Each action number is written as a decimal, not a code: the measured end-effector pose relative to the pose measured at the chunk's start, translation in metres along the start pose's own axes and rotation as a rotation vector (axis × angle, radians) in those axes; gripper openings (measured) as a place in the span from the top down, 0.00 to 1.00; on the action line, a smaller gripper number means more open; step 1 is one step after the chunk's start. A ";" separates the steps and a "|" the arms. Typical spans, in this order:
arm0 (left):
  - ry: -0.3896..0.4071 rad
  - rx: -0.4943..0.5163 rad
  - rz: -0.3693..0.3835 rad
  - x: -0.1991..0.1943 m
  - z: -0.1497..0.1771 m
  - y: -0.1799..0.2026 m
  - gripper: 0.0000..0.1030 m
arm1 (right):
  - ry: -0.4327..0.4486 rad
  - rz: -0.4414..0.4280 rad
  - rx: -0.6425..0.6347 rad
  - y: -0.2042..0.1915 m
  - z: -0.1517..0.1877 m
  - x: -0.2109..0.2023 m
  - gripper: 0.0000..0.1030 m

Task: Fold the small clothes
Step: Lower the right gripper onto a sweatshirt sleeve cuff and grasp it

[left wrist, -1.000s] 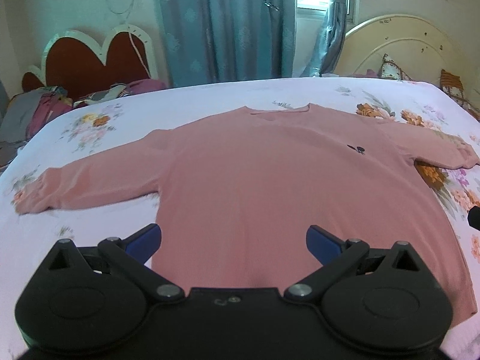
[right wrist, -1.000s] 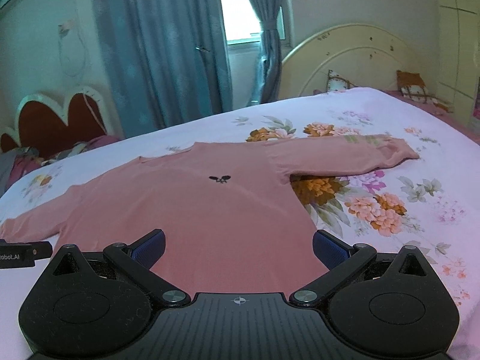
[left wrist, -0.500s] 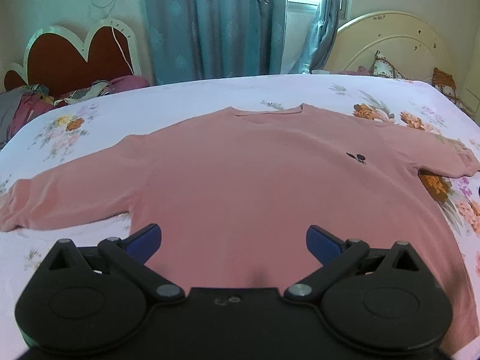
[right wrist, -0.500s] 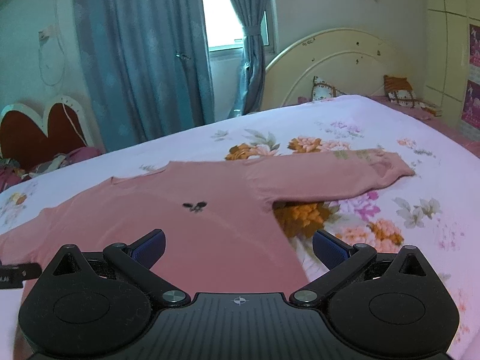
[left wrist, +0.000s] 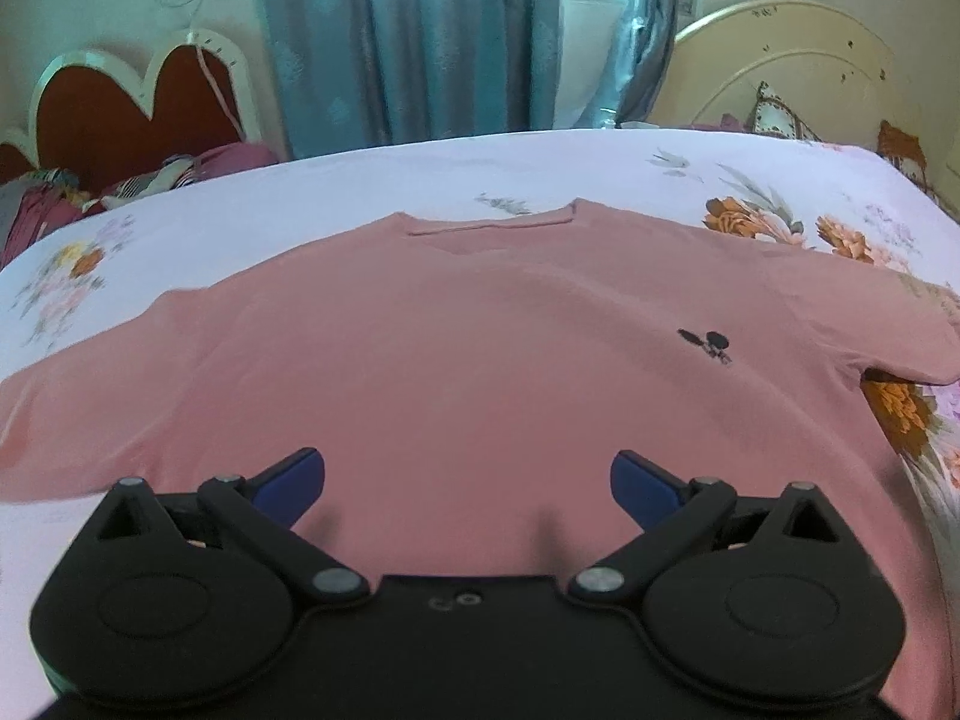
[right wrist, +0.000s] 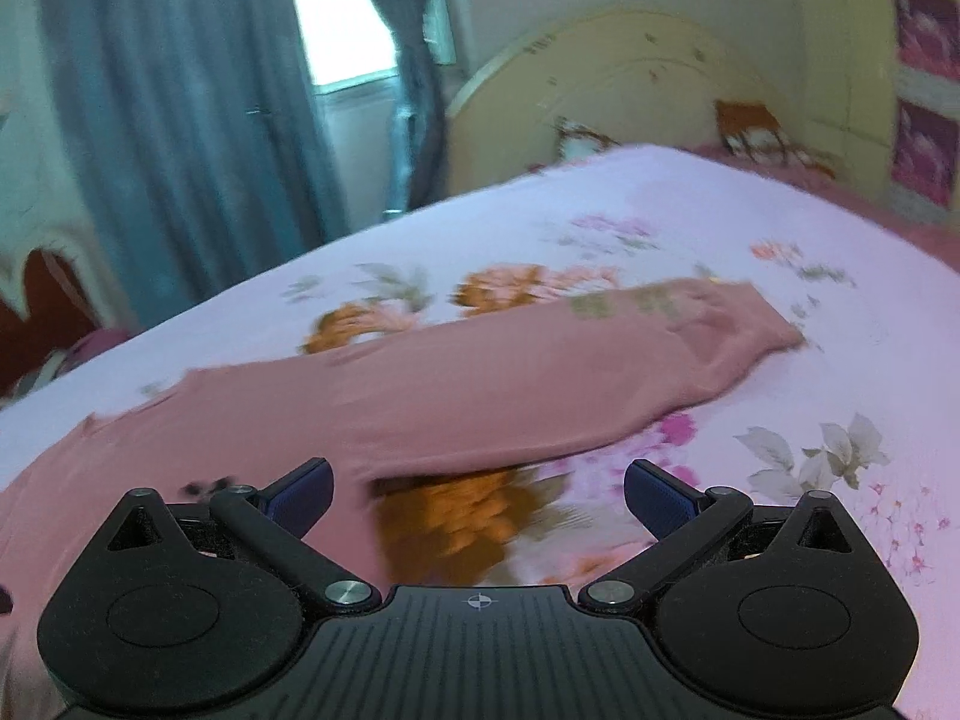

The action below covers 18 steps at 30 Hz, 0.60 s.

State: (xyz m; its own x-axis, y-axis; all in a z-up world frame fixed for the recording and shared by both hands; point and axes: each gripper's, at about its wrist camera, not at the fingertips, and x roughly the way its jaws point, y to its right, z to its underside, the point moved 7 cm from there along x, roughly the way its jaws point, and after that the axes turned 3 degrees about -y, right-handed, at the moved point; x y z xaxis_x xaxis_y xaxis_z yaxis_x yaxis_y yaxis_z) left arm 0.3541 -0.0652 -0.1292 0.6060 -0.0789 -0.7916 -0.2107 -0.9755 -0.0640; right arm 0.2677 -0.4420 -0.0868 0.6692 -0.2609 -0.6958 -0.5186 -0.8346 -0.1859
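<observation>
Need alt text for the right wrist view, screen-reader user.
Open right gripper above a floral bedsheet, facing the outstretched sleeve of a pink long-sleeved top lying flat. Teal curtains and a cream headboard stand behind; the image is motion-blurred.

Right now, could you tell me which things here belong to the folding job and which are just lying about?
For the job:
pink top
left gripper, open
right gripper, open
bed sheet, the work surface

Lying about:
clothes pile
curtains
headboard
cushions
</observation>
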 end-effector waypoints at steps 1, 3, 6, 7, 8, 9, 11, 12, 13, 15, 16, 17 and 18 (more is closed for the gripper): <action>-0.003 0.010 -0.001 0.006 -0.003 0.007 0.03 | 0.001 0.012 0.018 0.012 -0.004 0.008 0.01; -0.010 0.018 -0.005 0.014 -0.008 0.017 0.03 | 0.000 0.044 0.035 0.034 -0.011 0.021 0.01; -0.021 0.032 -0.016 0.027 -0.015 0.030 0.05 | -0.006 0.082 0.069 0.065 -0.022 0.039 0.01; -0.024 0.036 -0.019 0.030 -0.016 0.033 0.06 | -0.010 0.087 0.089 0.076 -0.025 0.045 0.01; -0.027 0.040 -0.025 0.033 -0.018 0.036 0.07 | -0.012 0.101 0.103 0.086 -0.029 0.051 0.01; -0.029 0.042 -0.030 0.035 -0.019 0.038 0.07 | -0.013 0.118 0.118 0.097 -0.033 0.057 0.01; -0.029 0.041 -0.042 0.039 -0.020 0.039 0.07 | -0.012 0.148 0.140 0.116 -0.039 0.067 0.01; -0.032 0.039 -0.048 0.041 -0.021 0.039 0.07 | -0.012 0.160 0.148 0.124 -0.042 0.071 0.01; -0.034 0.037 -0.053 0.043 -0.021 0.039 0.07 | -0.012 0.174 0.152 0.131 -0.045 0.076 0.01; -0.041 0.037 -0.067 0.047 -0.022 0.039 0.09 | -0.031 0.186 0.172 0.145 -0.048 0.088 0.21; -0.046 0.039 -0.074 0.049 -0.021 0.038 0.10 | -0.040 0.190 0.183 0.151 -0.049 0.095 0.23; -0.049 0.041 -0.079 0.051 -0.022 0.038 0.11 | -0.045 0.195 0.194 0.155 -0.050 0.102 0.23; -0.051 0.043 -0.084 0.052 -0.023 0.038 0.11 | -0.045 0.199 0.202 0.159 -0.052 0.105 0.23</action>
State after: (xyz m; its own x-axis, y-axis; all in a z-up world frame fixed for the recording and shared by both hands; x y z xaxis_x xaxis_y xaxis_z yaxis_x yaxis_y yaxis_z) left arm 0.3954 -0.1116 -0.1591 0.5829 0.0146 -0.8124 -0.1938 -0.9685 -0.1564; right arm 0.2835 -0.6271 -0.1539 0.5220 -0.3844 -0.7614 -0.7357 -0.6546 -0.1739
